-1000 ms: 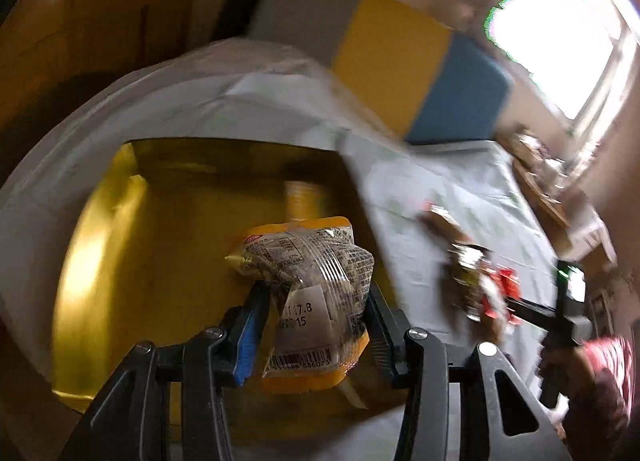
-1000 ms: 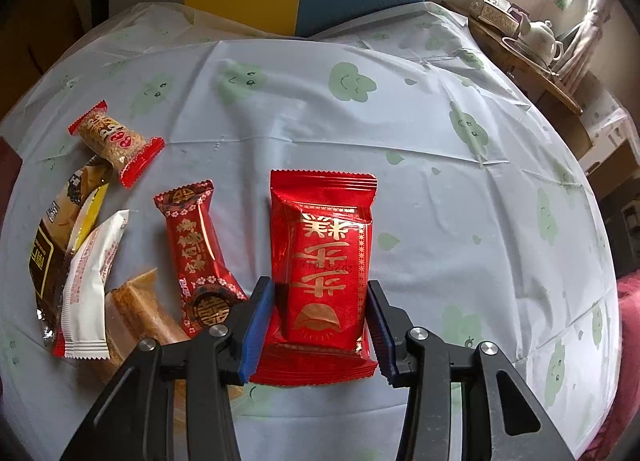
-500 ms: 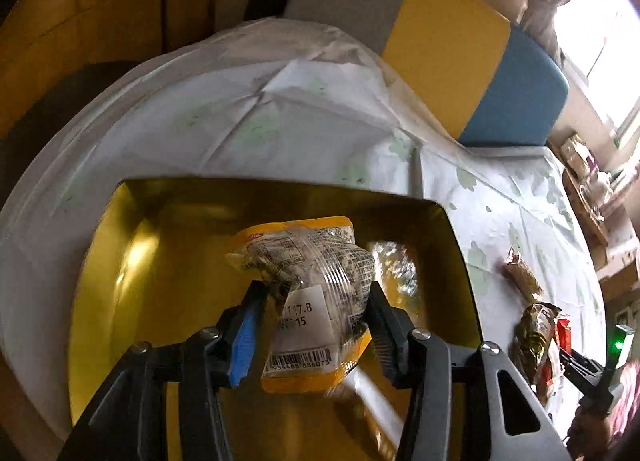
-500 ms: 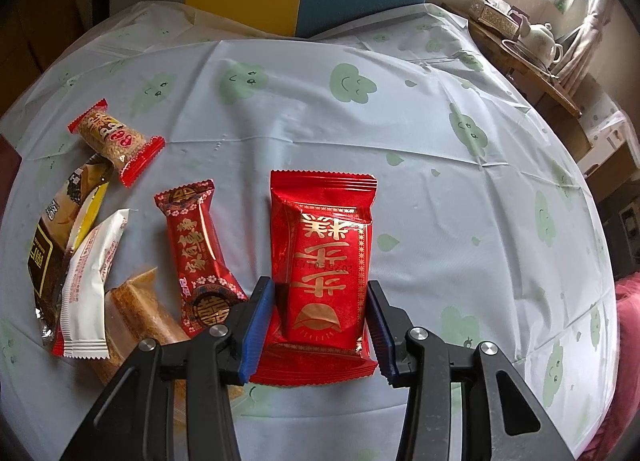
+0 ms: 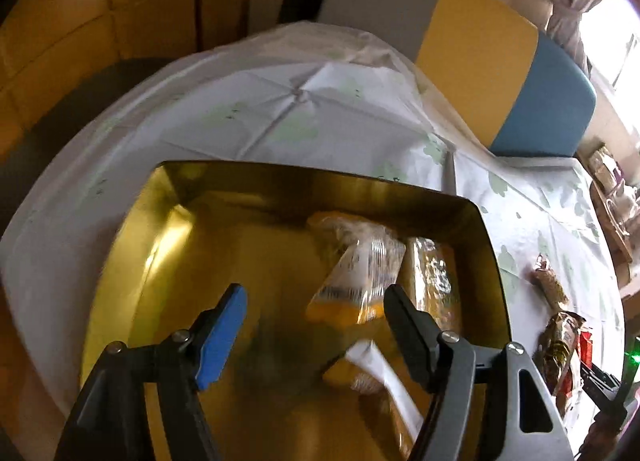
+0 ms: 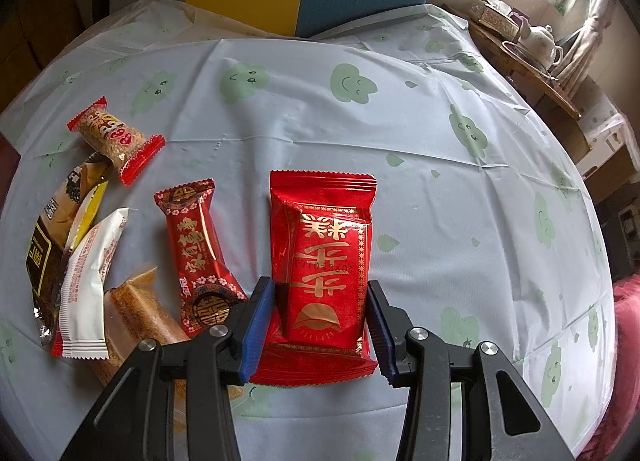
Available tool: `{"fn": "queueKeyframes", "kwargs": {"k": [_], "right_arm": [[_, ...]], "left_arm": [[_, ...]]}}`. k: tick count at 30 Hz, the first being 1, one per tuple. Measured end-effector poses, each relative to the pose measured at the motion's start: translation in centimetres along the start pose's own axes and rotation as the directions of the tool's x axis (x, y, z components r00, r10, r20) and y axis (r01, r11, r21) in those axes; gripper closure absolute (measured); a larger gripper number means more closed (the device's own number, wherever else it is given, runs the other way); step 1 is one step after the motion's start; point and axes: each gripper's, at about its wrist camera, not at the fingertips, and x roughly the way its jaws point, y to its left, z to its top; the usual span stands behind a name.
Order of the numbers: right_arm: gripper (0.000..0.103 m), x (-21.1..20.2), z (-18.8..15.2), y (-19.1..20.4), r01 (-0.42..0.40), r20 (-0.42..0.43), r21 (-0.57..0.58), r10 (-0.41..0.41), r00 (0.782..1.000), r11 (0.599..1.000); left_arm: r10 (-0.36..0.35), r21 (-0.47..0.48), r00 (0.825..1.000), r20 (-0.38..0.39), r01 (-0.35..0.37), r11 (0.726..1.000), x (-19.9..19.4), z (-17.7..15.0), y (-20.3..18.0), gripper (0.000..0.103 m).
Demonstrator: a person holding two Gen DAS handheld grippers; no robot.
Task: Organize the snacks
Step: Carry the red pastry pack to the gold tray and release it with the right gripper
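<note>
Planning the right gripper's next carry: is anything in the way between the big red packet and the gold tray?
Nothing visible blocks it. The big red packet lies between the right gripper fingers; the other snacks lie beside it. The gold tray still has bare floor.

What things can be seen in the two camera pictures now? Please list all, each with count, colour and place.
gold tray: 1, shiny gold, on the table
clear-and-orange packet: 1, in the tray, beyond the open jaws
golden packet: 1, in the tray beside it
large red packet: 1, red with gold print, on the table
dark red packet: 1, left of it
red-ended sesame bar: 1, far left
white packet: 1, left edge
brown-and-yellow packet: 1, left edge
tablecloth: 1, pale blue, green clouds
teapot: 1, white, side table
left gripper: black, just opened
right gripper: black, closed on the large red packet
</note>
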Motion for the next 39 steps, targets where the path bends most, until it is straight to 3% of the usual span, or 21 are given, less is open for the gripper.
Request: {"fn": "queueKeyframes", "kwargs": {"k": [12, 18, 22, 25, 28, 31, 37, 39], "right_arm": [[0.064, -0.6, 0.3, -0.8, -0.010, 0.002, 0.036, 0.010, 1.000, 0.999], [0.064, -2.7, 1.0, -2.1, -0.024, 0.082, 0.102, 0.016, 0.996, 0.994], [0.064, -4.7, 1.1, -1.3, -0.120, 0.138, 0.086, 0.107, 0.985, 0.989], [0.064, -6.5, 0.7, 1.4, -0.177, 0.154, -0.008, 0.176, 0.972, 0.984], [0.064, -8.8, 0.3, 5.1, -0.234, 0.162, -0.100, 0.247, 0.955, 0.967], [0.064, -11.6, 0.0, 10.2, -0.307, 0.176, -0.201, 0.343, 0.923, 0.930], [0.064, -15.7, -1.2, 20.2, -0.420, 0.163, -0.381, 0.507, 0.847, 0.824], [0.064, -16.3, -1.7, 23.4, -0.431, 0.147, -0.434, 0.535, 0.832, 0.791]], "left_arm": [[-0.002, 0.093, 0.994, 0.107, -0.008, 0.996, -6.0, -6.7, -0.6, 0.031], [0.034, 0.092, 0.990, 0.134, -0.046, 0.995, -7.0, -8.7, 0.6, 0.031], [0.058, 0.075, 0.986, 0.154, -0.071, 0.995, -7.4, -9.4, 1.8, 0.031], [0.054, 0.058, 0.984, 0.168, -0.065, 0.996, -7.6, -9.6, 2.4, 0.031], [0.047, 0.040, 0.983, 0.177, -0.055, 0.998, -7.7, -9.6, 3.0, 0.031], [0.047, 0.026, 0.980, 0.192, -0.053, 0.998, -8.0, -9.5, 3.5, 0.031], [0.073, 0.009, 0.971, 0.226, -0.077, 0.997, -8.8, -9.7, 4.9, 0.031], [0.084, 0.000, 0.970, 0.227, -0.087, 0.996, -8.9, -9.8, 5.5, 0.031]]}}
